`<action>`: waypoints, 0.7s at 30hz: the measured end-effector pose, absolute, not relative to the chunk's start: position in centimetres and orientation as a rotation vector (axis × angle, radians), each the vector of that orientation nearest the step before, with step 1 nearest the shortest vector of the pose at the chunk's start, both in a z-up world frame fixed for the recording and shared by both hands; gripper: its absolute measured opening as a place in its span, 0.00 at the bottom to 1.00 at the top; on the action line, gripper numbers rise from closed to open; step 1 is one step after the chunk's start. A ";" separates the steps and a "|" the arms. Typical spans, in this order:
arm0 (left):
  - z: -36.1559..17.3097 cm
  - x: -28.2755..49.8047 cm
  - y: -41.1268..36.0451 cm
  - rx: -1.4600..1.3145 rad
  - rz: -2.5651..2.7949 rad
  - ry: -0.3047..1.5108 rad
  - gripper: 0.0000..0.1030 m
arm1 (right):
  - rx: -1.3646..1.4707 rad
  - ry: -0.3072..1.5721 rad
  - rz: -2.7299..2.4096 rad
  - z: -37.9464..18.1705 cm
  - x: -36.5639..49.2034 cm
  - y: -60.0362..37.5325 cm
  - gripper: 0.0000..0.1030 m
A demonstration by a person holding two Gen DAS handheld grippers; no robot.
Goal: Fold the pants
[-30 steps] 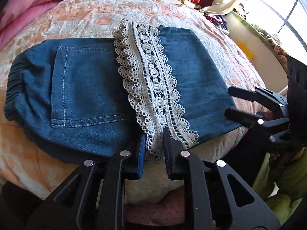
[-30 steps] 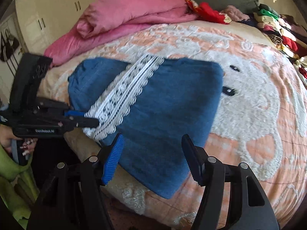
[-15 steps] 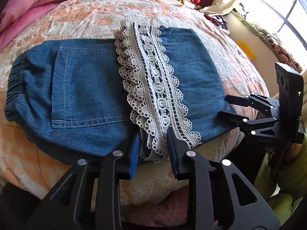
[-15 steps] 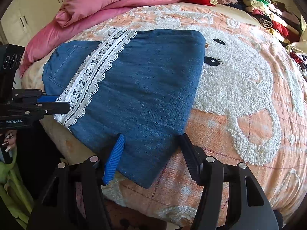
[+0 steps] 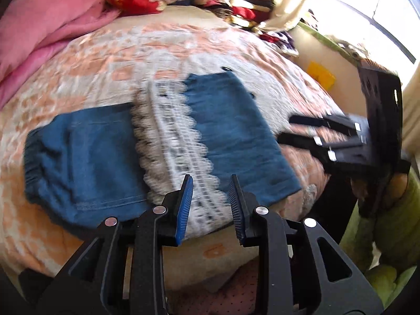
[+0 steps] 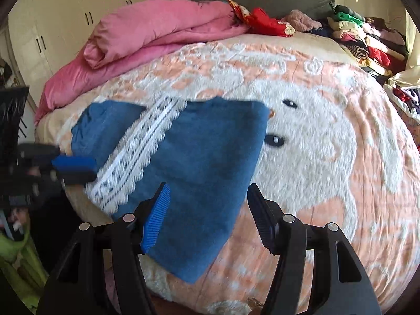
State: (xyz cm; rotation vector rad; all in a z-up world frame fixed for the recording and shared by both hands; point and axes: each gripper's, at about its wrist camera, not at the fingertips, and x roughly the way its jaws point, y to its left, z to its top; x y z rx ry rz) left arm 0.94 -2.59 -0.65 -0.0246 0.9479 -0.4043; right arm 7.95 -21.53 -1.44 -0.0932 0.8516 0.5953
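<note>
**Folded pants left on the bed, both grippers drawn back**

Since the earlier frames the left gripper (image 5: 211,204) has been lifted off the lace trim (image 5: 173,141), which was pinched between its fingers a second ago; its jaws have just been opening and nothing is now held between them; only a narrow gap is seen, with the lace lying below it. The right gripper (image 6: 207,219) has also been drawn back from the pants (image 6: 207,162), and its fingers are kept well apart with nothing gripped; the near corner of the denim is seen behind and below them, not pressed by the pads.

The pants are laid folded on the bed (image 6: 328,157), near its front edge, on a peach and white plush cover; relative to the pants, the lace band is run across the middle of the fold, with the elastic waist (image 5: 34,162) at the left end in the left wrist view. A pink quilt (image 6: 157,34) is piled beyond the pants toward the headboard, and stacked clothes (image 6: 367,36) are kept beyond the pants to the right. Both views are blurred by motion.
</note>
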 end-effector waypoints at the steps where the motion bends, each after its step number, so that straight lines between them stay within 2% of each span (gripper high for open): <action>1: -1.2 1.2 -3.2 -0.004 -0.409 0.956 0.20 | -0.095 0.852 0.596 -1.3 8.4 -21.4 0.58; 7: -4.7 1.8 -4.2 0.037 -0.388 1.048 0.20 | -0.139 0.862 0.623 -1.4 10.5 -19.4 0.58; 21: -4.9 2.0 -3.8 -0.007 -0.412 1.046 0.21 | -0.200 0.969 0.568 -6.1 15.1 -16.4 0.58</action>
